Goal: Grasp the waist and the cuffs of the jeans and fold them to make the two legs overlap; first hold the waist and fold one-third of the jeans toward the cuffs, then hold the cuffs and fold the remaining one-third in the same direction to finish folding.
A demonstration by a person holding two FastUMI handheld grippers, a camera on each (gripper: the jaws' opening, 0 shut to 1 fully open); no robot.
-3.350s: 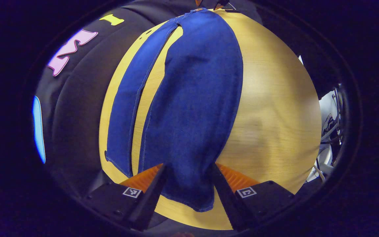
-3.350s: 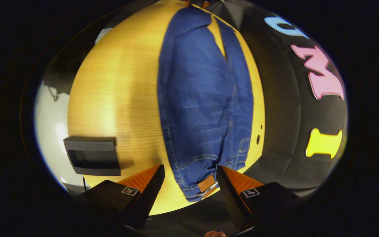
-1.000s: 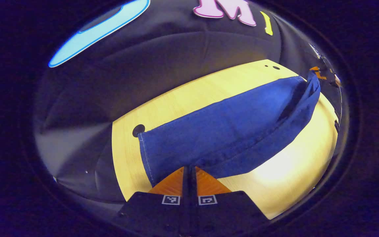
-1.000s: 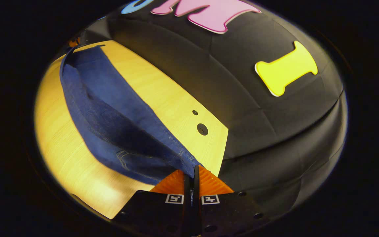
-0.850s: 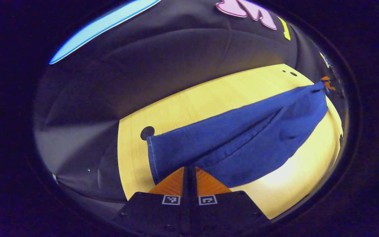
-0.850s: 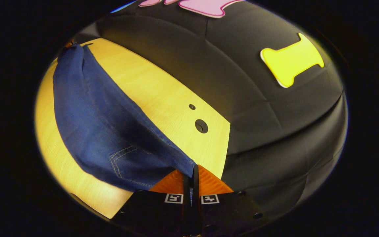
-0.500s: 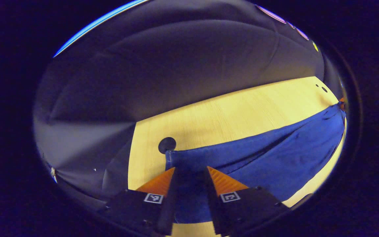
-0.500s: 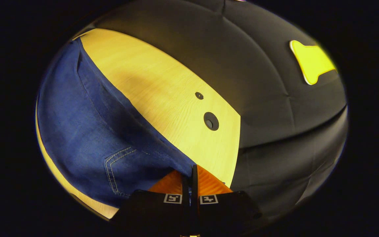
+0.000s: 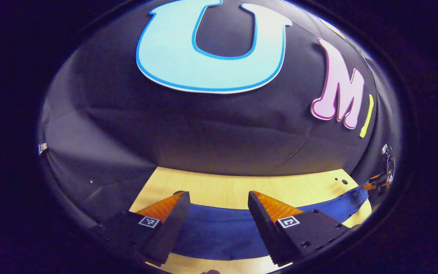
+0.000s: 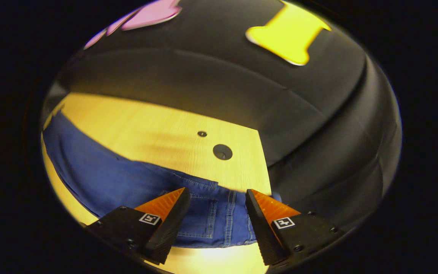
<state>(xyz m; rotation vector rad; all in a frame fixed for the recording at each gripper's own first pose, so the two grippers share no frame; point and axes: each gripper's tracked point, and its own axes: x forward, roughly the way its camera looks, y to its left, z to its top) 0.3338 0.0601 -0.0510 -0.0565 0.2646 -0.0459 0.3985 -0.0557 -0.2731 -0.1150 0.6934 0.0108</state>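
L gripper: jaws wide, nothing held, over cuff end of jeans. R gripper: jaws wide, nothing held, over waist end. Jeans flat on wooden table, legs overlapped.

One pair of jeans lies between the spread fingers. One table sits beyond them, with two holes ahead.
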